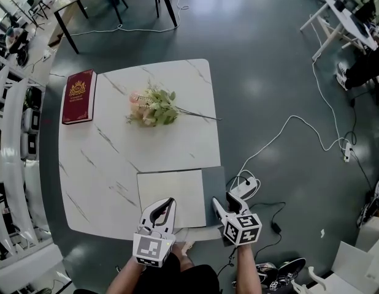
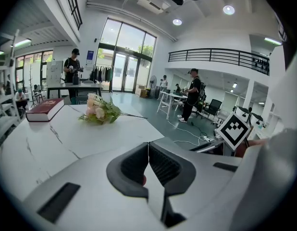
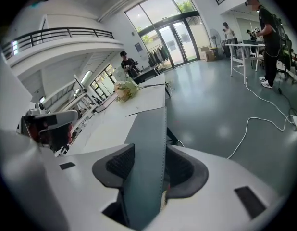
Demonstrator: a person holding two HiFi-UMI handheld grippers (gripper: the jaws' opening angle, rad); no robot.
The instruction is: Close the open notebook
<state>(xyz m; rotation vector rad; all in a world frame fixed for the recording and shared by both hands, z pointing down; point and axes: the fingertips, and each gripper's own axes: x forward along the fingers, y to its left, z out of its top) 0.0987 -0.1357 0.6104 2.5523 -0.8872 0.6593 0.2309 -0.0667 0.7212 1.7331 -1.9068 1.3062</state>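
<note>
two gripper-view finds | left gripper pinches page | right gripper fingers wide astride cover

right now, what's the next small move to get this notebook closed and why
Probably close the right gripper on the grey cover: the cover sits between its jaws, which look apart, while the left gripper pinches the white page and the notebook lies open.
</note>
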